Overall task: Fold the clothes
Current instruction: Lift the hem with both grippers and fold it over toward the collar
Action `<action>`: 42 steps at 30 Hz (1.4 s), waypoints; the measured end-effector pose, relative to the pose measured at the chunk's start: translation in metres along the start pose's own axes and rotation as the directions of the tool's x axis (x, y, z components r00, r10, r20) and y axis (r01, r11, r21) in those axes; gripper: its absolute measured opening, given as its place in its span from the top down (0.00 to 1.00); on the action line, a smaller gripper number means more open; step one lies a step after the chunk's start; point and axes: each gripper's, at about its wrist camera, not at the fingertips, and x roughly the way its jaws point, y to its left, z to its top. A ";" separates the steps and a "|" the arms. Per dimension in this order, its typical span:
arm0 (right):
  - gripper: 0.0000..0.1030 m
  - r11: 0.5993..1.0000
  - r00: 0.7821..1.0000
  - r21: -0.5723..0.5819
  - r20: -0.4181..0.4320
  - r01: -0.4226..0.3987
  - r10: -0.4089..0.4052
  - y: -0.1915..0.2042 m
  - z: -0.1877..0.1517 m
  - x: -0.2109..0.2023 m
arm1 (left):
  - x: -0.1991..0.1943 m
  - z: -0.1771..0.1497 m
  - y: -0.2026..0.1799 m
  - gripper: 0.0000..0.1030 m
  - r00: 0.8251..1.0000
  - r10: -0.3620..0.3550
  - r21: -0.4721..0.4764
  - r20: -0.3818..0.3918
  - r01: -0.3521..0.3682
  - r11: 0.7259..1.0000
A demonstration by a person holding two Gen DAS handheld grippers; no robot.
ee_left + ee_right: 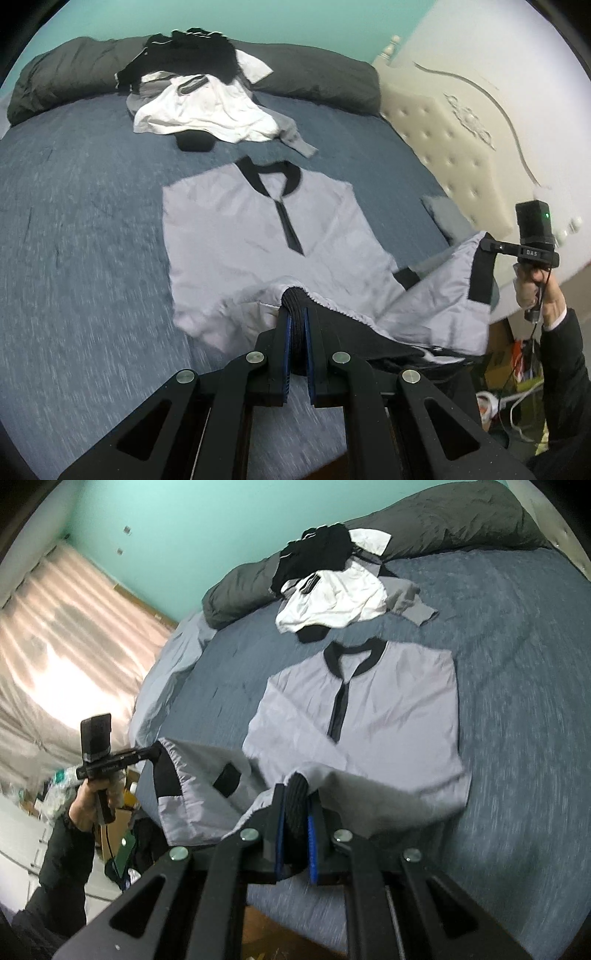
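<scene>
Left wrist view: we see our left gripper (297, 314) pinching the black ribbed hem of the pale grey shirt (258, 229), which lies face up on the blue bedspread (81, 221). Further right, our right gripper (487, 244) clamps the same hem, lifted off the bed. Behind the collar sits a heap of unfolded clothes (199, 99).

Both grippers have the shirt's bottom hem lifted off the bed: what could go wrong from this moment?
1. The left gripper and right gripper each pinch only a small bunch of the grey shirt; one could slip.
2. The hem sags unevenly between them, so the fold may land crooked.
3. Carrying it too far could reach the clothes pile.
</scene>
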 end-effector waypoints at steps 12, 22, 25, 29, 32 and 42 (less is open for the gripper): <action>0.91 0.988 0.999 0.155 0.037 0.023 -0.029 -0.109 0.134 0.076 | 0.096 0.126 0.104 0.93 1.000 0.022 -0.154 0.016 -0.019 0.988; 0.91 0.958 0.983 0.220 -0.065 0.184 -0.173 -0.198 0.191 0.172 | 0.203 0.185 0.166 0.93 0.998 0.051 -0.241 -0.041 -0.060 0.969; 0.91 0.950 0.973 0.217 -0.091 0.227 -0.211 -0.214 0.200 0.193 | 0.223 0.196 0.178 0.93 0.995 0.067 -0.258 -0.067 -0.083 0.962; 0.91 0.925 0.967 0.283 -0.110 0.253 -0.231 -0.237 0.202 0.214 | 0.244 0.198 0.198 0.90 0.993 0.083 -0.325 -0.085 -0.106 0.940; 0.89 0.917 0.968 0.310 -0.109 0.249 -0.226 -0.246 0.202 0.221 | 0.251 0.195 0.203 0.90 0.994 0.075 -0.354 -0.073 -0.096 0.930; 0.59 0.945 0.985 0.278 -0.036 0.172 -0.168 -0.236 0.200 0.191 | 0.210 0.182 0.201 0.51 0.994 0.062 -0.349 0.094 -0.025 0.937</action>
